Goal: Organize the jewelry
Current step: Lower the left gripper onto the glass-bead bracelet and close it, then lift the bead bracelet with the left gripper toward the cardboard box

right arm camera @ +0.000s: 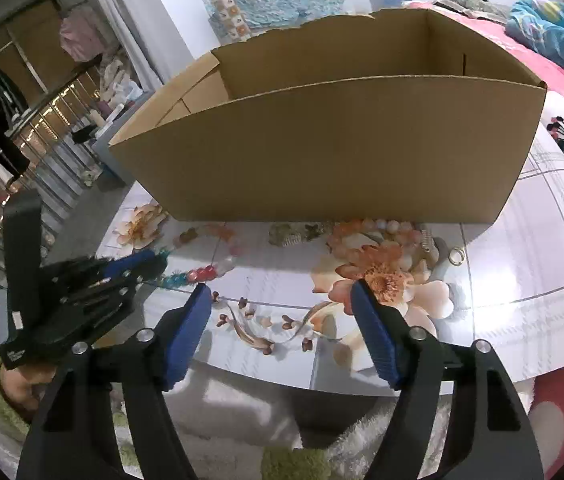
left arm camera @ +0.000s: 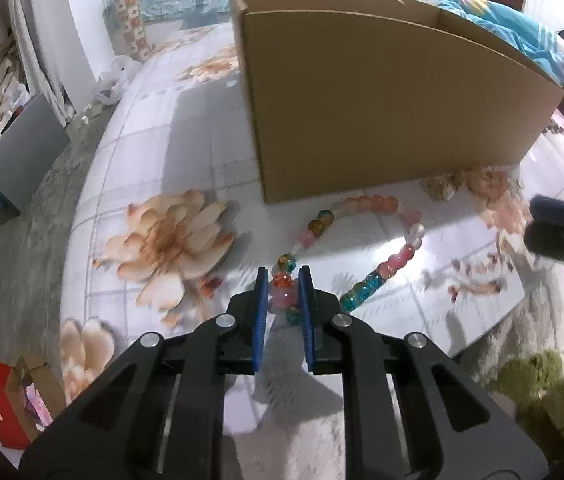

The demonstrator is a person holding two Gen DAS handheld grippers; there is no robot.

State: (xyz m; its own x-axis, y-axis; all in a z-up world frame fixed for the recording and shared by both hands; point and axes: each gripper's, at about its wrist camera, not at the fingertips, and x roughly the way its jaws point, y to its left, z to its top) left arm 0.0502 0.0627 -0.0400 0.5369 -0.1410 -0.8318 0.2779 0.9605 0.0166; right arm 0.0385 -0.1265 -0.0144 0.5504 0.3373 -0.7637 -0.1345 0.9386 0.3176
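A bracelet of pink, orange, amber and teal glass beads (left arm camera: 366, 236) lies on the floral table in front of an open cardboard box (left arm camera: 382, 100). My left gripper (left arm camera: 284, 276) is shut on the near end of the bracelet, with beads pinched between its blue pads. In the right wrist view the left gripper (right arm camera: 150, 260) is at the left with the beads (right arm camera: 198, 274) trailing from it. My right gripper (right arm camera: 280, 292) is open and empty above the table's front edge. The box (right arm camera: 322, 152) stands behind. A pale bead bracelet (right arm camera: 386, 226), a hair clip (right arm camera: 288, 236) and a gold ring (right arm camera: 457, 257) lie by the box.
The table (right arm camera: 522, 260) has a glossy flower-print top. Its front edge is near my grippers, with a white fluffy rug (right arm camera: 242, 408) below. A grey box (left arm camera: 22, 152) and clutter are on the floor to the left. A bed with clothes (right arm camera: 554, 32) is behind.
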